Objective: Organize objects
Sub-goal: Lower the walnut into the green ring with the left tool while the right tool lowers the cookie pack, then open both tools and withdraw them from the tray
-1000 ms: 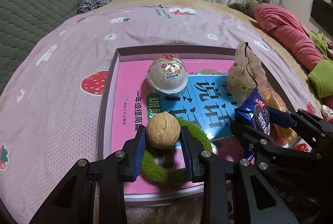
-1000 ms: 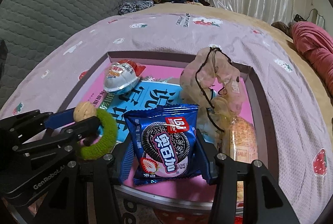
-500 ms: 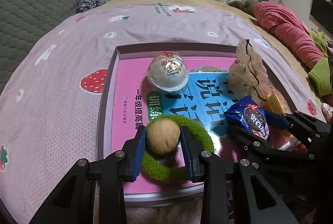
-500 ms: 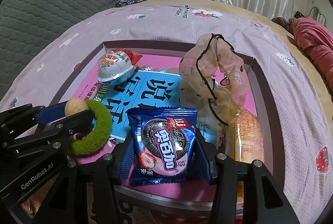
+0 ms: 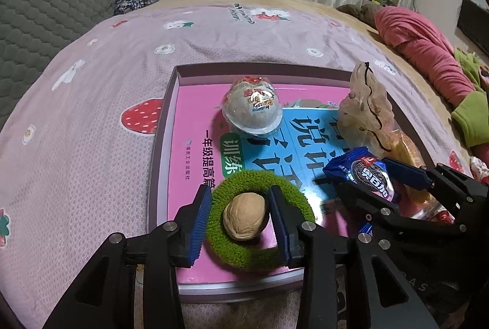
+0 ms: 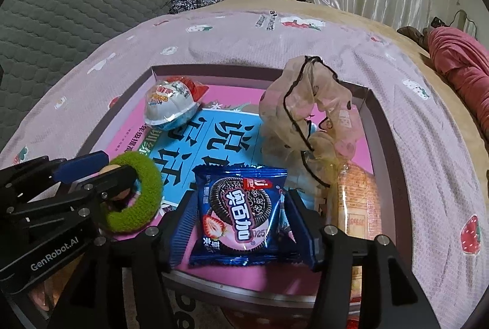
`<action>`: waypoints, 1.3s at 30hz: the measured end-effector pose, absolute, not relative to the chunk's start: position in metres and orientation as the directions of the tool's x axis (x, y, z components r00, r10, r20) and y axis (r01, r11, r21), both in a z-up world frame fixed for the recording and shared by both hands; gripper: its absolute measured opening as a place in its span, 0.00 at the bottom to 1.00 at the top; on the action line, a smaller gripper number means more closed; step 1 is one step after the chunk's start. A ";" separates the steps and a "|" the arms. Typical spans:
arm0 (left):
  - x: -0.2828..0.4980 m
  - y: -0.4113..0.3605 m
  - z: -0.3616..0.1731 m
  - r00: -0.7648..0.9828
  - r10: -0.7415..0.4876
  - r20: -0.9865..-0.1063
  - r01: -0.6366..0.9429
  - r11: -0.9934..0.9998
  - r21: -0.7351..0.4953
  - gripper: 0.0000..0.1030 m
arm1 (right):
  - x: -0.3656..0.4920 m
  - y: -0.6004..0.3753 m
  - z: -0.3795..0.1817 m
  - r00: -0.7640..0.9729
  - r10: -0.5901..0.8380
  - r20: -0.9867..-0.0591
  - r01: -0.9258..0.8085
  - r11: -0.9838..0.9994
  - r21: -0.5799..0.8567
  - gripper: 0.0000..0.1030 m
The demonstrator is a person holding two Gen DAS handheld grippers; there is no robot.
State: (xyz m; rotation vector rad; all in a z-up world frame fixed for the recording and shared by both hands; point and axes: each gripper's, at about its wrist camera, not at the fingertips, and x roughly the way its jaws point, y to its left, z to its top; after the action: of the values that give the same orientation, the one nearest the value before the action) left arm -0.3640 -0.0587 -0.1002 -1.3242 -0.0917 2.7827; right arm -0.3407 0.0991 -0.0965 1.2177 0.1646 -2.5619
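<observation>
In the tray, walnut and cookie packet apparently released a moment ago, fingers opening.

left wrist: close, angled down over tray near-left corner | right wrist: close, angled down over near-right | shared: tray, book, each sees other gripper
</observation>
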 end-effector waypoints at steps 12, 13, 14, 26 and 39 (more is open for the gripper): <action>-0.355 -0.062 -0.085 -0.660 0.051 -0.750 -0.012 -0.998 -0.057 0.63 | -0.338 0.107 -0.083 -0.622 -0.224 -0.750 0.297 -0.954 0.038 0.64; -0.355 -0.063 -0.084 -0.663 0.045 -0.747 -0.008 -0.999 -0.053 0.66 | -0.338 0.107 -0.082 -0.626 -0.226 -0.747 0.296 -0.954 0.041 0.64; -0.354 -0.063 -0.083 -0.666 0.037 -0.745 -0.004 -0.999 -0.046 0.70 | -0.337 0.108 -0.080 -0.629 -0.229 -0.743 0.295 -0.954 0.044 0.65; -0.334 -0.072 -0.051 -0.724 -0.028 -0.689 0.052 -0.999 -0.015 0.77 | -0.316 0.117 -0.044 -0.701 -0.246 -0.670 0.274 -0.959 0.066 0.78; -0.291 -0.065 -0.008 -0.783 -0.051 -0.620 0.075 -0.997 -0.013 0.80 | -0.276 0.126 0.008 -0.757 -0.248 -0.604 0.255 -0.964 0.077 0.88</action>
State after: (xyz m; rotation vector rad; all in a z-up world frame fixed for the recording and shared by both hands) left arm -0.2908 -0.0648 -0.0078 -1.0526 -0.0586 3.0300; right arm -0.2760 0.1258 0.0083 0.9321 0.0139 -2.7170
